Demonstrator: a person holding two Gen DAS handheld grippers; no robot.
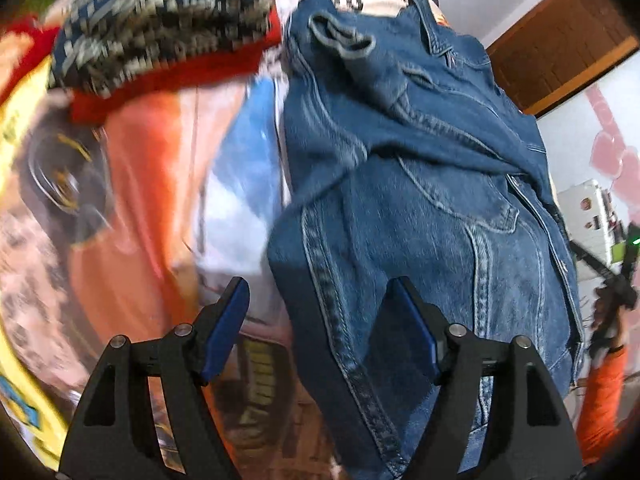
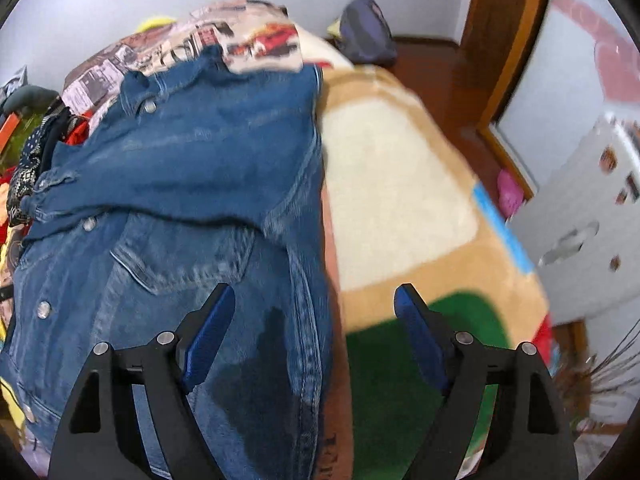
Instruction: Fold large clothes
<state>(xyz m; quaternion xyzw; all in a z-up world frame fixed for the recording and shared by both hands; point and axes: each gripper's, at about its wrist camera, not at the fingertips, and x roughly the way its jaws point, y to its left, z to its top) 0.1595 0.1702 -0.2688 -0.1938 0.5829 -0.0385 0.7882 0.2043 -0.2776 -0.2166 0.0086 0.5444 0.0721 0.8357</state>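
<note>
Denim jacket (image 1: 420, 184) lies partly folded under both hand-held grippers, left (image 1: 320, 320) and right (image 2: 314, 320). Both gape wide, holding nothing. More folding remains.

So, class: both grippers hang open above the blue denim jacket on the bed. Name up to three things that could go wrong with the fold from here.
1. The blue denim jacket lies bunched, one layer thrown across its front; folding now may trap creases.
2. The open left gripper straddles the jacket's side edge, and the open right gripper its other edge, over the tan, cream and green blanket; either could pinch bedding too.
3. The patterned knit garment nearby could snag.
</note>
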